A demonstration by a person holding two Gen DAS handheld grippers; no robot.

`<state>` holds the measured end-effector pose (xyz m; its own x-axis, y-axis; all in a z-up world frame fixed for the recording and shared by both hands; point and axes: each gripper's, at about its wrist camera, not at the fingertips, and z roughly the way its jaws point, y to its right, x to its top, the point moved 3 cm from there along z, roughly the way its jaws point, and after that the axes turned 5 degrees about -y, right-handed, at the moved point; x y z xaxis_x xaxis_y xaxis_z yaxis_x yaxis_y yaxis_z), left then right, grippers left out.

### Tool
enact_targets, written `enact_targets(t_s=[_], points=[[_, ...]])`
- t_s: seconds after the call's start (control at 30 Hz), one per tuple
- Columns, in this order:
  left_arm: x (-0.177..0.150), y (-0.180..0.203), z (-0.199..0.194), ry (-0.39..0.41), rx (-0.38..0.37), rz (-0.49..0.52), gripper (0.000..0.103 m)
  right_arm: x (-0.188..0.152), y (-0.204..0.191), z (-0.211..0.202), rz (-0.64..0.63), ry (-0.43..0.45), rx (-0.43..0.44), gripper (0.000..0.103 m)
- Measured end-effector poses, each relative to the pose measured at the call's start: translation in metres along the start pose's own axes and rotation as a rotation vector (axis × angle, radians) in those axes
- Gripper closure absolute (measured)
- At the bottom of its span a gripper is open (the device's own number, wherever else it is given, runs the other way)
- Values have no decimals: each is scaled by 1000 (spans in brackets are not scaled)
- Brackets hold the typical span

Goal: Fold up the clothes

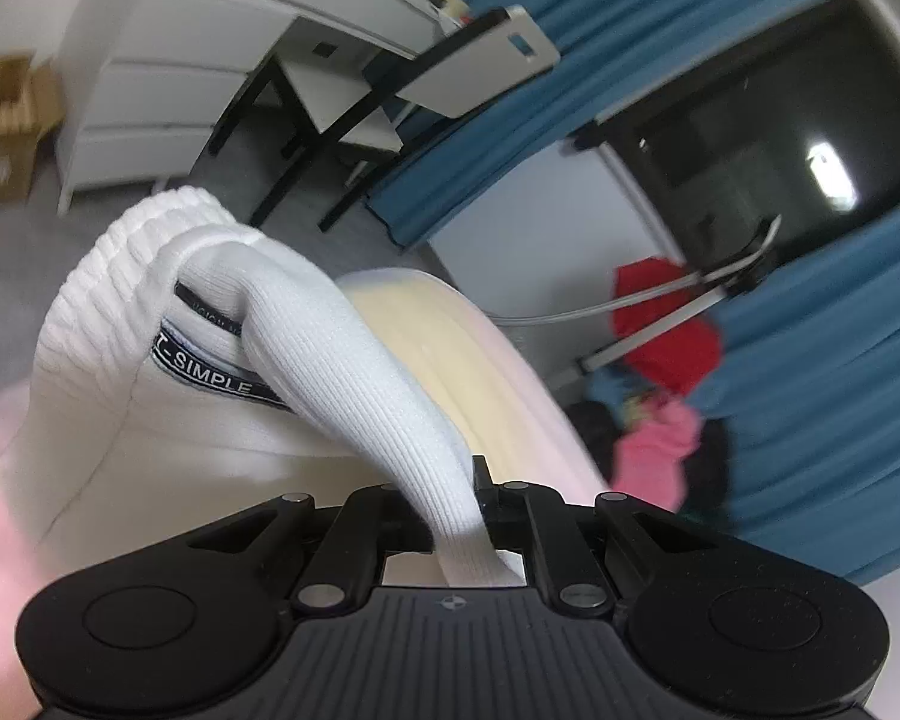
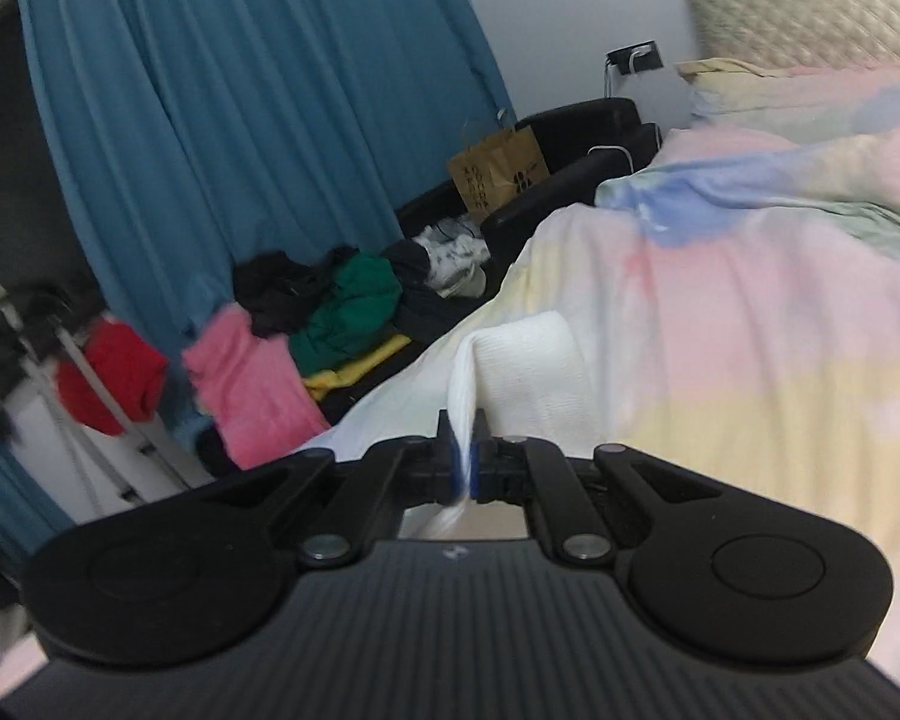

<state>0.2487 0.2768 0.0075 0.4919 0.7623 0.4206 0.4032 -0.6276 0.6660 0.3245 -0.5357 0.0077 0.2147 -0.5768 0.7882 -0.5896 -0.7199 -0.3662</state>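
A: Two grippers, both clamped on one garment. Left gripper (image 1: 471, 516): jaws drawn together on a ribbed band of the white knit top (image 1: 222, 420), which runs up from the fingers in a taut strip. Neck label (image 1: 210, 372) visible inside the collar, reads "-SIMPLE"; first letters hidden by a fold.

B: Right side?

A: Right gripper (image 2: 465, 462): jaws nearly touching, a thin gather of the same white knit (image 2: 528, 360) pinched between the blue finger pads (image 2: 476, 468). A short tail of fabric hangs below the pads toward the camera.

B: Location of the garment?

A: Over the bed (image 2: 750, 312), on the pastel pink, yellow and blue bedspread. In the right wrist view the cloth lies draped near the bed's edge just ahead of the fingers. In the left wrist view the collar end is lifted and stands up in front of the lens; whether the rest touches the bed there, cannot tell.

B: Surroundings?

A: Blue curtains (image 2: 240, 120) behind. Heap of clothes (image 2: 330, 324) beside the bed: pink, green, black, yellow, red pieces. Brown paper bag (image 2: 498, 171) on a dark seat farther back. Left wrist view shows a white drawer unit (image 1: 150, 96) and a black-legged chair (image 1: 354, 108). Motion blur in both views.
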Motion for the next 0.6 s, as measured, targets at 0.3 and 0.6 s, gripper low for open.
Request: enact_targets(t_s=[0.3,0.6], points=[[18,13,170,-76,206,91,93,-43,-63,155,-213,-112,-145,96],[15,10,140,-64,121,142,46,-48,-42,139,-93,-126,4,65]])
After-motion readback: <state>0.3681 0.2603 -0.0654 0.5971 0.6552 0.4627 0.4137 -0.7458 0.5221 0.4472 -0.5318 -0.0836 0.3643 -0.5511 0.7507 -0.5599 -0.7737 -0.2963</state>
